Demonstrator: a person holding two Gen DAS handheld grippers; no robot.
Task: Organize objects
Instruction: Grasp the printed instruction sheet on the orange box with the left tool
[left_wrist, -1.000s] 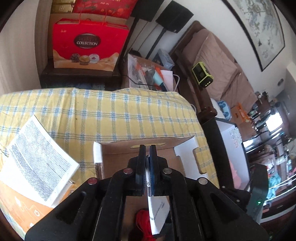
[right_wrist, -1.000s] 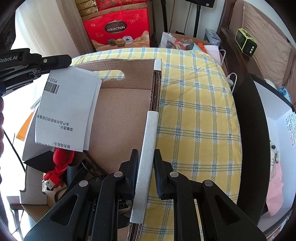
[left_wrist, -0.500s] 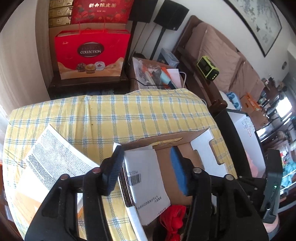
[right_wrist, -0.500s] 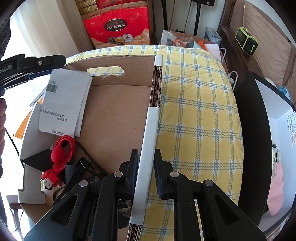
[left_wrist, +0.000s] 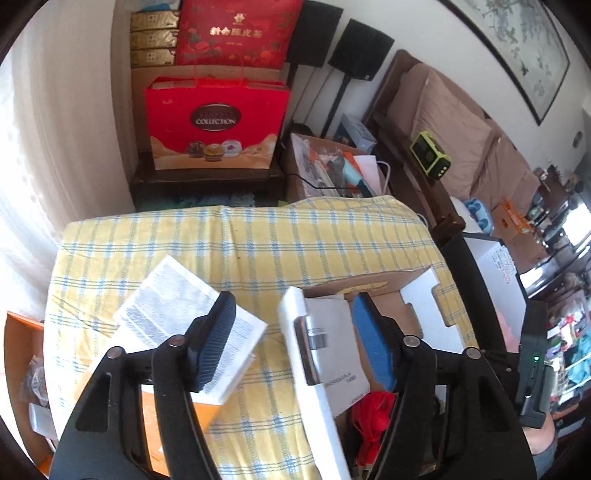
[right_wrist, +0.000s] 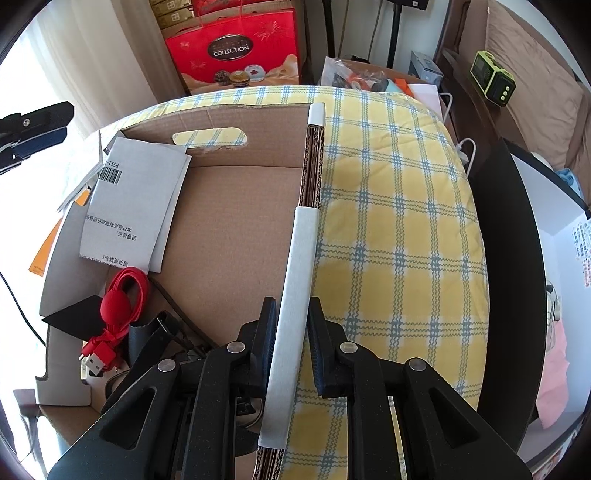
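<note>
An open cardboard box (right_wrist: 236, 229) sits on a bench covered with a yellow and blue checked cloth (right_wrist: 399, 221). The right gripper (right_wrist: 291, 343) is clamped on the box's right wall, on the white tape (right_wrist: 301, 266) that wraps its rim. Inside the box, a white folded paper (right_wrist: 129, 206) with a barcode leans against the left wall, and a red coiled cable (right_wrist: 122, 306) lies just below it beside dark items that are hard to make out. The left gripper (left_wrist: 291, 339) is above the box's left wall; its jaws have just been opening and now stand wide apart, empty, with the paper released beneath them. A printed leaflet (left_wrist: 184, 317) lies on the cloth left of the box.
</note>
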